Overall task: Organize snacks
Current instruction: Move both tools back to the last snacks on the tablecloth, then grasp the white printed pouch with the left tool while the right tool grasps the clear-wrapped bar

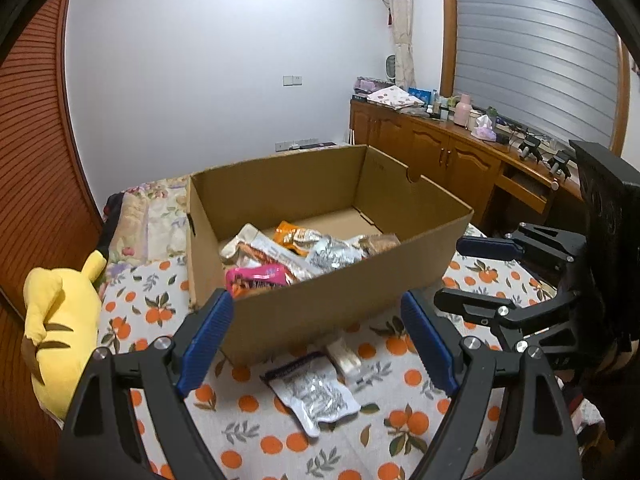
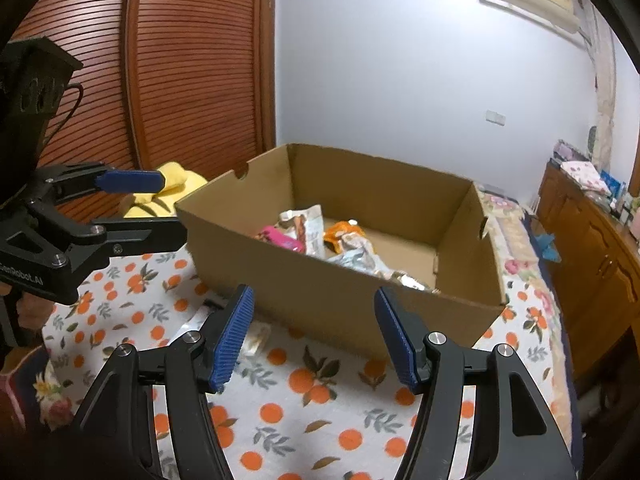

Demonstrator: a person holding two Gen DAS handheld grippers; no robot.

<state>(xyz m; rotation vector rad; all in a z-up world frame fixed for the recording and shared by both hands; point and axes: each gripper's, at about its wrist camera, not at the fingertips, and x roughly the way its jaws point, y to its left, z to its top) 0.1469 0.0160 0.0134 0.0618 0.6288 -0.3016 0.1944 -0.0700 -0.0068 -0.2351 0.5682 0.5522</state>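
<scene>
Both fisheye views show an evenly lit indoor room under soft, cool light, with no harsh glare – only faint shadows under the cardboard box on the bedspread. Straight lines bow strongly toward the edges, and dark vignetting rounds off the corners. The centre is fairly sharp – foil wrappers glint slightly.

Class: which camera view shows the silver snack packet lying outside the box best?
The left wrist view: the silver packet lies whole on the orange-print cloth, before the box. The right wrist view shows only a sliver of it behind a finger.
</scene>
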